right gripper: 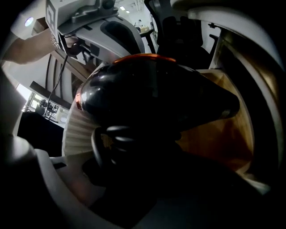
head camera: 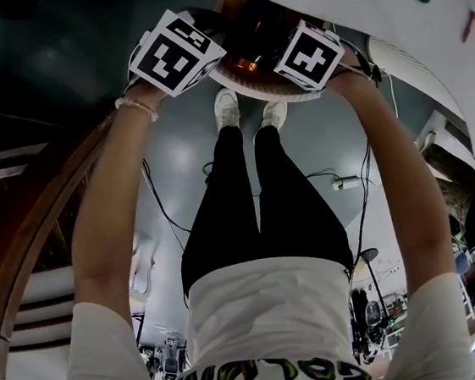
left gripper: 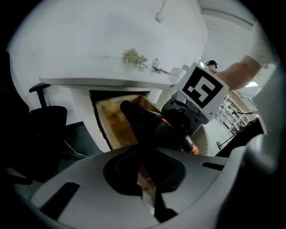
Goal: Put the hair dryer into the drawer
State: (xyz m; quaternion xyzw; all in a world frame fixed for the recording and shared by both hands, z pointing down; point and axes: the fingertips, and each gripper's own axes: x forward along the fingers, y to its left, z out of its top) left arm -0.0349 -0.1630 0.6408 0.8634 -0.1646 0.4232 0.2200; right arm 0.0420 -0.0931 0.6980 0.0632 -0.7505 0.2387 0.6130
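Carrying step, nearly done: hair dryer (right gripper: 152,94) hangs just over the open drawer (left gripper: 111,120), right gripper (right gripper: 147,147) jaws clamped around its body, left gripper (left gripper: 151,197) jaws pinched shut on its thin dark tail; next, I judge, lower it inside and release.

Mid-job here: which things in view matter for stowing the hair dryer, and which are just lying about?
Job in hand: black hair dryer with an orange ring; open wooden drawer under the white desk.
Lying about: black office chair; green sprig on the desk; cables on the floor.
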